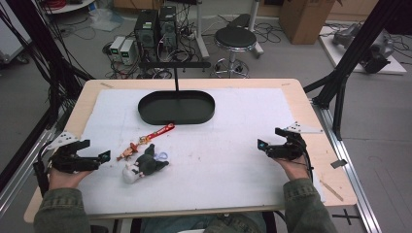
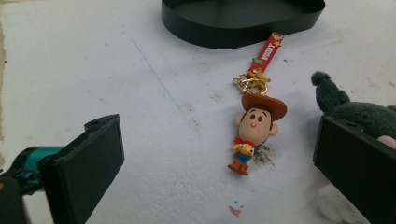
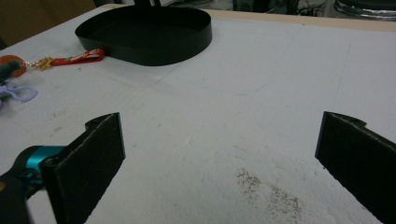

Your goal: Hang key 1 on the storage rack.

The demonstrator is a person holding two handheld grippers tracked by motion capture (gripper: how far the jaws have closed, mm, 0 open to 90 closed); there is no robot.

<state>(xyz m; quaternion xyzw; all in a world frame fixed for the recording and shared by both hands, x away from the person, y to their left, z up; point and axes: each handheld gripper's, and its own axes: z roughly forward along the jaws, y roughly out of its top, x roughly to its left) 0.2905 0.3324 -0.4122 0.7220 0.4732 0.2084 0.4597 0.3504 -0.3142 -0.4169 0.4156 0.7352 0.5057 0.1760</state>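
A cowboy figure keychain (image 1: 128, 152) with a red strap (image 1: 163, 130) lies on the white mat, left of centre. Beside it is a dark plush toy (image 1: 147, 165) with a white end and a lilac clip. My left gripper (image 1: 97, 151) rests at the mat's left edge, open and pointing toward both. In the left gripper view the cowboy figure (image 2: 256, 123) lies ahead between the wide jaws of that gripper (image 2: 219, 163), untouched, and the plush (image 2: 359, 116) is behind the right jaw. My right gripper (image 1: 270, 139) is open near the right edge, holding nothing (image 3: 219, 158).
A black oval tray (image 1: 145, 114) sits at the back centre of the mat, with a thin T-shaped stand (image 1: 175, 64) rising behind it. The strap's end (image 3: 77, 58) touches the tray wall (image 3: 177, 46). Black frame posts flank the table; a stool (image 1: 235, 39) and computers stand beyond.
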